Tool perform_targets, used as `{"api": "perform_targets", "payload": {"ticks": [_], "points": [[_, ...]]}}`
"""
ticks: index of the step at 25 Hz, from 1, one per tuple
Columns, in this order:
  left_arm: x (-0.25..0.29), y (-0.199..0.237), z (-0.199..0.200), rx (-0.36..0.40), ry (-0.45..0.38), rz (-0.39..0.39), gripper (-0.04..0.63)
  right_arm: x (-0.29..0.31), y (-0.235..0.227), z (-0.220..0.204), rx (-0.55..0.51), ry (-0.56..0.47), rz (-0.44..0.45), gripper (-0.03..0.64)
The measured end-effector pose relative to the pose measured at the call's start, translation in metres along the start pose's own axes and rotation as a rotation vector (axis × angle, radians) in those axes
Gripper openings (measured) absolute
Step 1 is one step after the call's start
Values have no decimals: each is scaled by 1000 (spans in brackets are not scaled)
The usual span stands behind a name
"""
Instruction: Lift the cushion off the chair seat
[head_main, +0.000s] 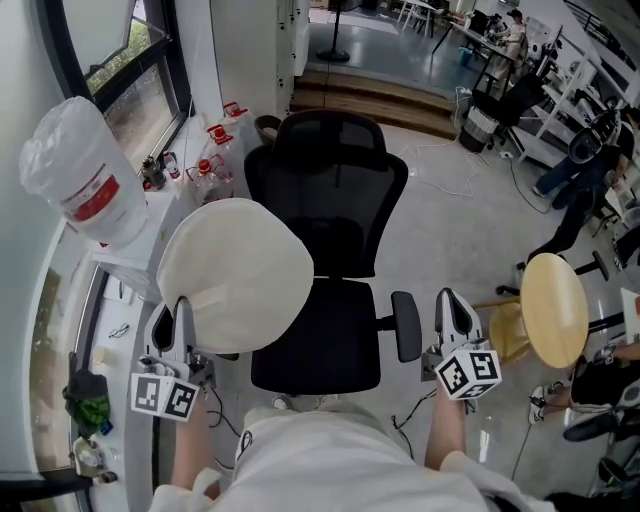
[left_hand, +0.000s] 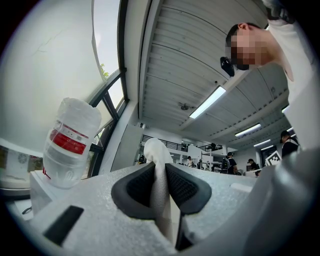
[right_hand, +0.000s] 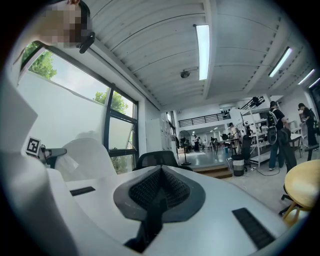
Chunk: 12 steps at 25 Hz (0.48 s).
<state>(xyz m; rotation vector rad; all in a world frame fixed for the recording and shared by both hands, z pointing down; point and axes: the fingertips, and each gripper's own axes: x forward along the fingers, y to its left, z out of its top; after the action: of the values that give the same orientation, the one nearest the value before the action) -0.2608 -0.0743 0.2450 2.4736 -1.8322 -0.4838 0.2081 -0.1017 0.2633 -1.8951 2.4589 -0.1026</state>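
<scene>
Right, pinching the cushion (head_main: 235, 275) by its lower edge with the left hand-held gripper (head_main: 172, 322): pads pressed together on a fold of cream fabric, plain to see between them in the left gripper view. Holding it raised and close to upright at the left side of the chair (head_main: 330, 190), above the gripper. From the head view, covering the left edge of the seat (head_main: 330, 345) and leaving the rest of the black mesh bare.

Over on the right, nothing gripped. Holding the right hand-held gripper (head_main: 455, 312) pressed together, level, just beside the armrest (head_main: 406, 325).

Farther right, past a wooden stool (head_main: 553, 308). Off to the left, past a big clear bottle (head_main: 75, 170) by the window (head_main: 130, 70), near the cushion's far side.
</scene>
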Motion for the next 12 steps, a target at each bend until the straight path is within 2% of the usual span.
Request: {"api": "perform_targets", "payload": {"ticks": [12], "points": [[14,-14,-9,-17,-2,-1,60,1,-16,1,-12,8,14,2]]}}
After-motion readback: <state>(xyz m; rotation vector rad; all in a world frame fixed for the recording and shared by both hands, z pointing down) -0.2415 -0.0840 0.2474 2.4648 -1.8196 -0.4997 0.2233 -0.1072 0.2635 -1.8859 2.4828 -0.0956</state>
